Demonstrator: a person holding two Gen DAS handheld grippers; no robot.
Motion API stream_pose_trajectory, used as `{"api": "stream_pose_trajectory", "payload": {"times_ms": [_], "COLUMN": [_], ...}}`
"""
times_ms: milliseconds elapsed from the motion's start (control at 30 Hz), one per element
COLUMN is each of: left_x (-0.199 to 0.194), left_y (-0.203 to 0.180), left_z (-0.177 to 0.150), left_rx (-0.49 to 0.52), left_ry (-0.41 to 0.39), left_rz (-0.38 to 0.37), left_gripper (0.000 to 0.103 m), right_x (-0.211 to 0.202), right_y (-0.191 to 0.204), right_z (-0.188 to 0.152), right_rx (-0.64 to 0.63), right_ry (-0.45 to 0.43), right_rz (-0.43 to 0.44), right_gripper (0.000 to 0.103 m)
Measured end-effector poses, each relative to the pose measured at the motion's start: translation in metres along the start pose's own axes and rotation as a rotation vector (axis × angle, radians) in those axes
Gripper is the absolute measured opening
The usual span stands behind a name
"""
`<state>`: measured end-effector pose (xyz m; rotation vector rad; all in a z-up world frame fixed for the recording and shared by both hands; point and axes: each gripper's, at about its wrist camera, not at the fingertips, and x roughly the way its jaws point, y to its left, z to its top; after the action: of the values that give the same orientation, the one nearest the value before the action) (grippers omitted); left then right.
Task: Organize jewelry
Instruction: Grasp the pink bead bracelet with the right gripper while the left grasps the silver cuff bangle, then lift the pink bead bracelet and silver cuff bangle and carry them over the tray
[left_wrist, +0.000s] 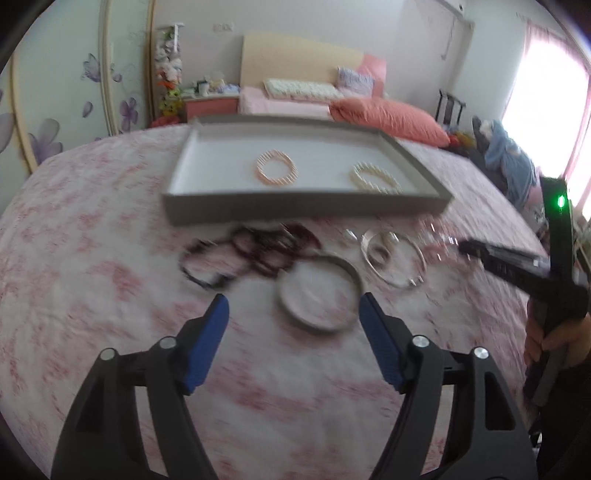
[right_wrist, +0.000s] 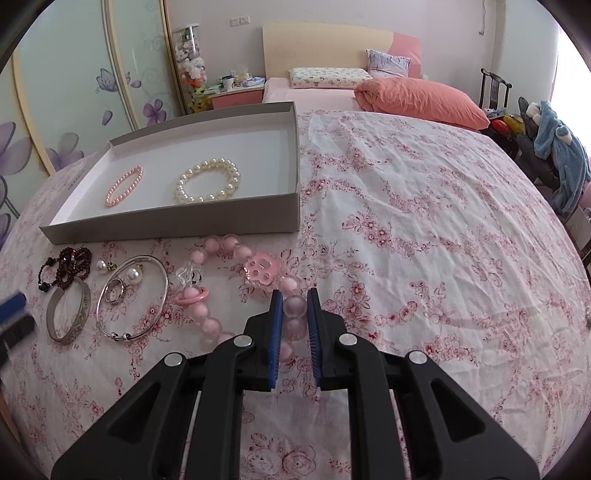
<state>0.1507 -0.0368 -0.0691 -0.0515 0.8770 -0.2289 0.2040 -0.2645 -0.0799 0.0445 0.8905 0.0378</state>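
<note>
on the bed, floral pink sheet, jewelry laid out w/ a grey box lid tray behind it. left to right in rt wrist view: dark bead bracelet at far left, wide silver bangle just below it, small ring lying inside a thin silver bangle, 2 pearl earrings by its top edge, then the big pink bead bracelet w/ a flower charm. in the tray: pink pearl bracelet on the left, white pearl bracelet on the right, apart from each other. left tongs wide open, holding nothing, over the sheet w/ the wide silver bangle between the tips. right tongs nearly closed, pads on either side of one pink bead of the big bracelet, gripping it; bracelet lies on the sheet.
</note>
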Motion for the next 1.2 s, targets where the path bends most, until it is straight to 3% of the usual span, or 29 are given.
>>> {"api": "stream_pose_trajectory", "payload": {"times_ms": [167,467,633,833,1033,1200], "left_x": [0.023,0.047,0.046,0.028,0.024,0.023], "left_y": [-0.019,-0.031,-0.028,-0.003,0.018,0.017], "left_z": [-0.002,0.015,0.018,0.003,-0.001,-0.001], "left_rx": [-0.004,-0.026,-0.026,0.028,0.019,0.023], "left_ry": [0.066,0.058,0.046,0.060,0.053,0.052], "left_rz": [0.061,0.199,0.201,0.173,0.176,0.170], "left_gripper": [0.074,0.075,0.064,0.065,0.076,0.073], "right_x": [-0.001,-0.001,-0.001,0.000,0.000,0.000], "right_y": [-0.003,-0.005,-0.005,-0.006,-0.006,-0.007], "right_z": [0.000,0.001,0.001,0.002,0.001,0.002], "right_rx": [0.012,0.023,0.022,0.024,0.025,0.028], "right_ry": [0.001,0.001,0.001,0.002,0.002,0.002], "right_rz": [0.014,0.025,0.024,0.027,0.028,0.032], "right_gripper": [0.014,0.014,0.014,0.014,0.015,0.015]}}
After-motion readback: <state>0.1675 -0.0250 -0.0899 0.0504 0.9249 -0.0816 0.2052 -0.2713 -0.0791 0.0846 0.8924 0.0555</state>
